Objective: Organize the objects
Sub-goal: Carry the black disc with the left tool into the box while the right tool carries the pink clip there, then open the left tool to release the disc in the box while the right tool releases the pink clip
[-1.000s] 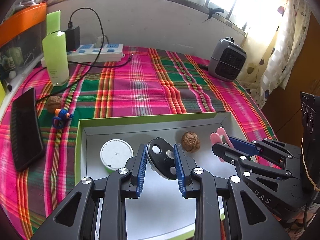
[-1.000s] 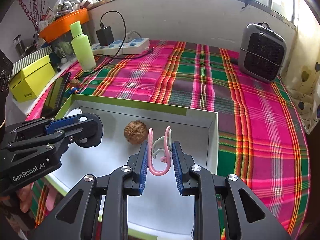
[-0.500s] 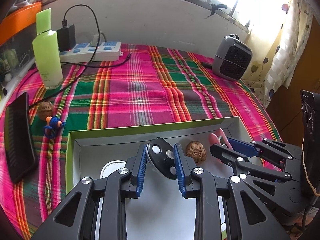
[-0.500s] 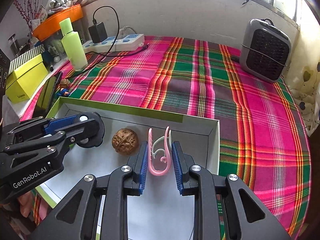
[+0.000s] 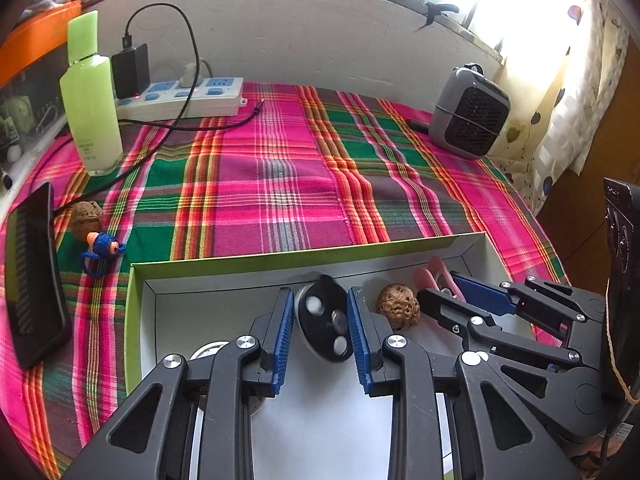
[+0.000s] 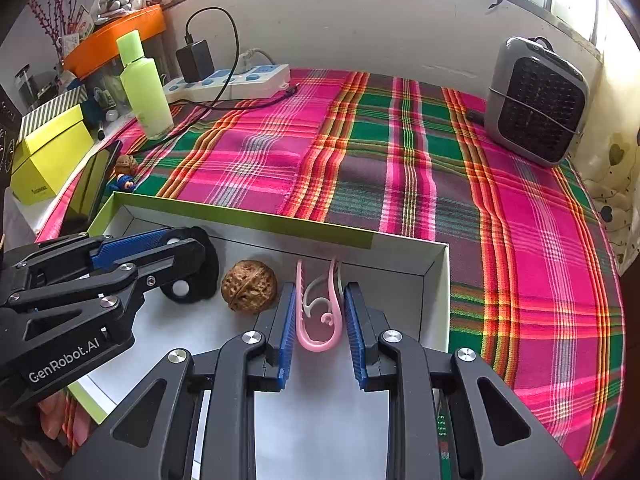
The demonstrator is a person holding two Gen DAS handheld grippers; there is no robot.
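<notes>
Both grippers are drawing nearer the box's (image 5: 280, 258) far wall | left gripper (image 5: 320, 322) pinching black spinner (image 5: 322, 328) | right gripper (image 6: 319, 316) pinching pink hook (image 6: 320, 312) | white lid (image 5: 208, 350) peeking behind left fingers, left view only

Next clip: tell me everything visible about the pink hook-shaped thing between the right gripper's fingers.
The pink clip is a thin, glossy, plastic-looking U-shaped loop with two long prongs pointing away from the camera and a paler inner piece ending in a small curl. It stands on edge, clamped by the blue pads of the right gripper, over the white floor of the green-rimmed box, right of the walnut. Whether it touches the floor is unclear.
</notes>
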